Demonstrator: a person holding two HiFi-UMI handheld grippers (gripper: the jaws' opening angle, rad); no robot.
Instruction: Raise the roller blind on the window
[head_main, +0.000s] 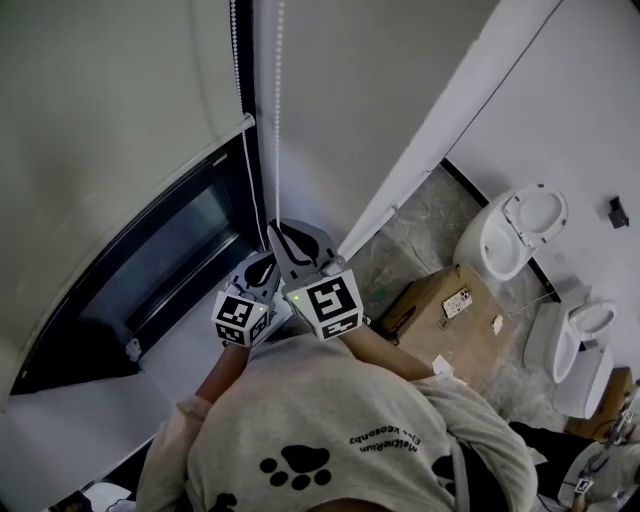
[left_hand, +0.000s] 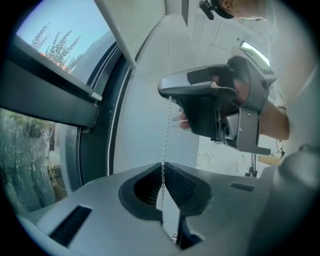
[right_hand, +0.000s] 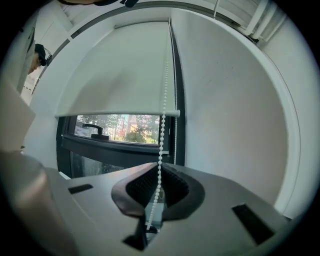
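The white roller blind covers the upper part of the window; its bottom bar hangs above the dark frame. A white bead chain runs down the window's right side. My right gripper is shut on one strand of it. Just below, my left gripper is shut on the same strand, which comes down from the right gripper above it. In the head view both grippers sit close together by the window's lower right corner, the right gripper above the left gripper. The blind fills the upper left there.
The dark window frame and a white sill lie below the blind. A window handle shows on the sash. A cardboard box and white ceramic toilets stand on the floor to the right.
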